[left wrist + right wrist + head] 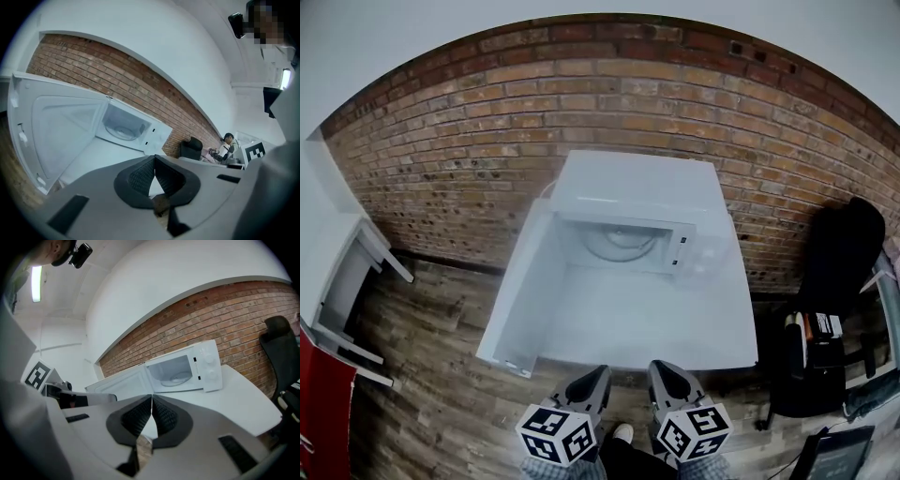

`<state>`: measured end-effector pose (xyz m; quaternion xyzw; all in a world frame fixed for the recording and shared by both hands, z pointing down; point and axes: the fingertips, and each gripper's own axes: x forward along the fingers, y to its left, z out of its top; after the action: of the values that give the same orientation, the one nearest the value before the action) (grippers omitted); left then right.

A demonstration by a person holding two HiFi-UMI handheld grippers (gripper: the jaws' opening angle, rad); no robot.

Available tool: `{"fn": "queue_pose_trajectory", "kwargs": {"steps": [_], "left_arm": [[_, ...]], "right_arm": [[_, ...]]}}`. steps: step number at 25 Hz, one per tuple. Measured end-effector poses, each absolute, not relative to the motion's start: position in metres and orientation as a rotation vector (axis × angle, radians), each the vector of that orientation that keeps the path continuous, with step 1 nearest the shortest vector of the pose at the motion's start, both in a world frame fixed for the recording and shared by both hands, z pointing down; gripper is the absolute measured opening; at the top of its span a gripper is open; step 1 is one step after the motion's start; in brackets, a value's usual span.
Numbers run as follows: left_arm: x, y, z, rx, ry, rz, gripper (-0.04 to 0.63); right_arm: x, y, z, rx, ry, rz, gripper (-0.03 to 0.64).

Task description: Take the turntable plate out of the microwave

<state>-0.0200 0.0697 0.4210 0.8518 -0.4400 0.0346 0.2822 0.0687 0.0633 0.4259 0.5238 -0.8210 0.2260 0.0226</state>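
Grey two-jaw left gripper point(154, 159): jaws pressed together, nothing between them. Beyond it, a boxy white microwave point(157, 136) stands on a white table point(91, 158), its door point(56, 131) swung wide to the left. A round clear glass turntable plate point(123, 133) lies inside.

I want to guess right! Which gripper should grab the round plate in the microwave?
Probably the right gripper: both are shut, but the open door crowds the left gripper on its path to the plate.
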Motion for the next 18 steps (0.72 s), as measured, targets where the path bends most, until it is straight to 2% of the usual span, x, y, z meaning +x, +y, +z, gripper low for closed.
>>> {"fn": "queue_pose_trajectory", "kwargs": {"steps": [11, 18], "left_arm": [[0.014, -0.017, 0.437, 2.276, -1.059, 0.102, 0.009], [0.006, -0.083, 0.433, 2.274, -1.028, 0.107, 0.009]], "right_arm": [[0.086, 0.001, 0.449, 1.579, -2.490, 0.739, 0.018], [0.087, -0.068, 0.448, 1.603, -2.454, 0.746, 0.018]]}}
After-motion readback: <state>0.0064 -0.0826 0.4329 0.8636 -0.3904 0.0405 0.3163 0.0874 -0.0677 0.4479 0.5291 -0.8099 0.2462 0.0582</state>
